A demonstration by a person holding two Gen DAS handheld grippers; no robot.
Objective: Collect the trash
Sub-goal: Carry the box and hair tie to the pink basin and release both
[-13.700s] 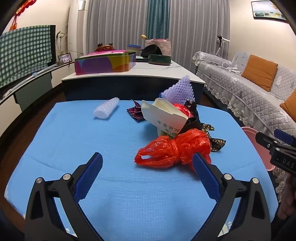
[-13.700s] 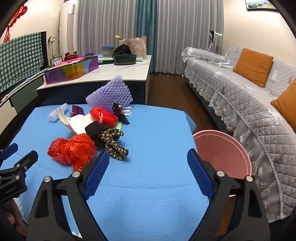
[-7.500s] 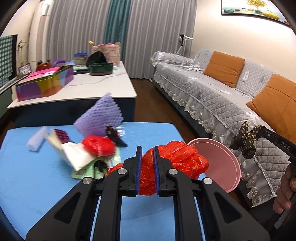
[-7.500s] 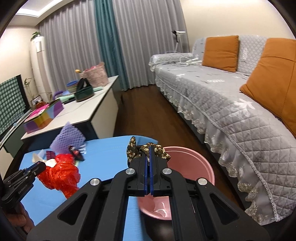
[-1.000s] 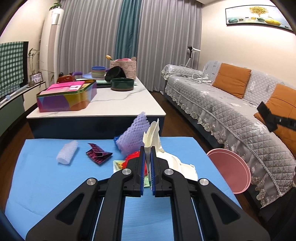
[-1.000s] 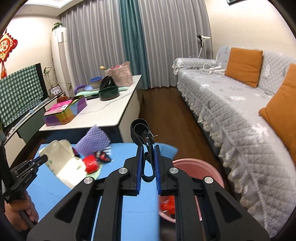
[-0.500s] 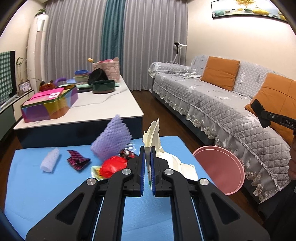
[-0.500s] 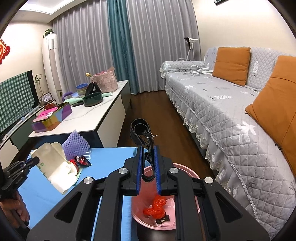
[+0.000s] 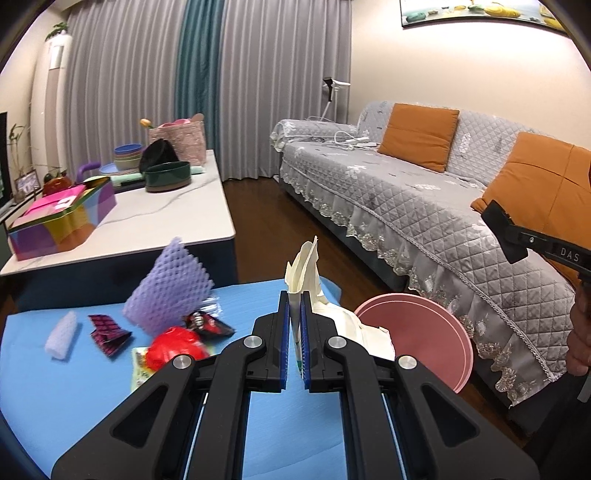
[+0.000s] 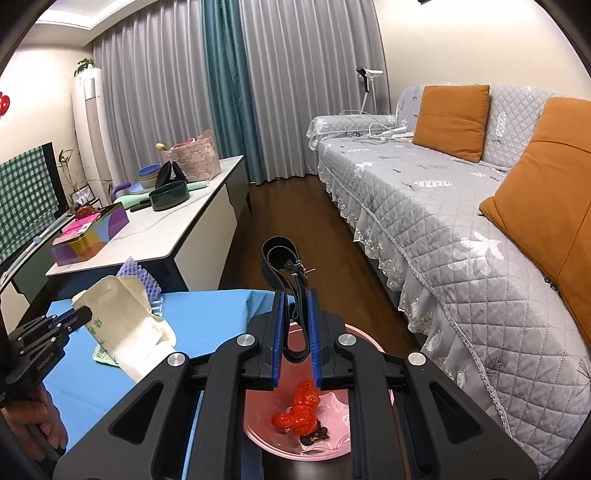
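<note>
Cream carton (image 9: 308,280) pinched in your left hand-held gripper (image 9: 293,345), lower half hidden, black strap (image 10: 282,266) clamped in your right hand-held gripper (image 10: 296,338), pink bin (image 10: 332,402) below partly blocked.

Warm, even indoor light filled both views, with soft glare on the ceiling cove (image 10: 59,22) up and left of the right hand-held gripper (image 10: 295,332). Shadows were faint. Fisheye bending curved the curtains (image 9: 258,74) and darkened the corners. The purple foam net (image 9: 166,291) left of the left hand-held gripper (image 9: 294,332) looked slightly blurred.
</note>
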